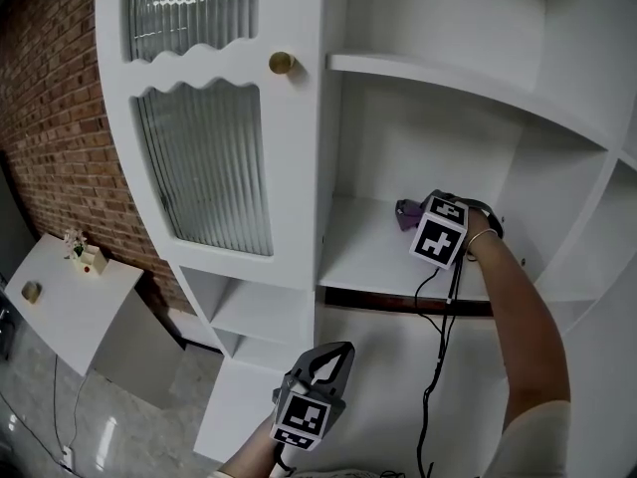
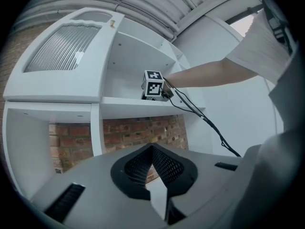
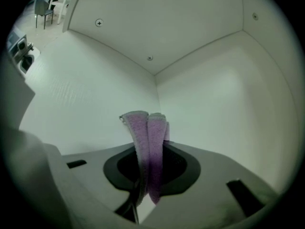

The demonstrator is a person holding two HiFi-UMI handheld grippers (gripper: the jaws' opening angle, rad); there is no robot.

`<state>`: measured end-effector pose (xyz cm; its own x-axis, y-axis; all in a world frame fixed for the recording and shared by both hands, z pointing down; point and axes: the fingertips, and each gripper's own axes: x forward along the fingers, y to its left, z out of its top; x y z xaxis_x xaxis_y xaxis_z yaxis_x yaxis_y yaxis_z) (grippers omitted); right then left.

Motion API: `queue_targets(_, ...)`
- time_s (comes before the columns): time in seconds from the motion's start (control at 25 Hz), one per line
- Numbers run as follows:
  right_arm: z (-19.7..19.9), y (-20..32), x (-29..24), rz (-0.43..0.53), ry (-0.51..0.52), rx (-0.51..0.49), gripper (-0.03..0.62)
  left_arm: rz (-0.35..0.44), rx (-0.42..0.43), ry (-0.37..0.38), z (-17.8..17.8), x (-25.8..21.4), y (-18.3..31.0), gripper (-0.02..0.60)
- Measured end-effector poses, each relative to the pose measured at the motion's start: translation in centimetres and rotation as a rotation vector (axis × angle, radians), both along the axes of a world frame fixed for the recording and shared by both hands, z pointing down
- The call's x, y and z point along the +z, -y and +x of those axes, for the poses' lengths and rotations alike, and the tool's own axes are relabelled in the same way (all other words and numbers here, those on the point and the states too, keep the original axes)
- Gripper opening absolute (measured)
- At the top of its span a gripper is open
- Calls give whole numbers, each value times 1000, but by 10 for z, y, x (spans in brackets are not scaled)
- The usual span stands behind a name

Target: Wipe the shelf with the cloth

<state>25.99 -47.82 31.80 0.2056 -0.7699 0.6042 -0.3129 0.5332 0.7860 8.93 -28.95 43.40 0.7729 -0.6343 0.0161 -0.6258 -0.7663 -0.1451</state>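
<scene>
Two claws closed: right gripper point(image 3: 148, 175) pinches cloth point(image 3: 145, 137) over the shelf point(image 1: 363, 257), left gripper point(image 1: 333, 358) empty below the shelf. Likely mid-wipe; next needs cloth pressed down, swept along.

Count: 2x grey two-jaw grippers with marker cubes (left gripper point(image 1: 338, 352), right gripper point(image 3: 149, 146)), 1x purple terry cloth point(image 3: 143, 128). 1x white painted cabinet point(image 1: 299, 197) with 2x ribbed glass panes, upper pane point(image 1: 189, 8) and lower pane point(image 1: 209, 167), plus 1x round brass knob point(image 1: 282, 63). 1x small white table point(image 1: 60, 307) far left.
</scene>
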Motion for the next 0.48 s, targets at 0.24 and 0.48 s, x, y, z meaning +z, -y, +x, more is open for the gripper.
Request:
queue_targets(0.24,-12,-35,3,-102,6,-15,77,31,27,-1,9,-11,-14,15)
queue_targets(0.48,-26,-72,6,-196,37,-51,77,10,-7,-17,19,-10,-16,15)
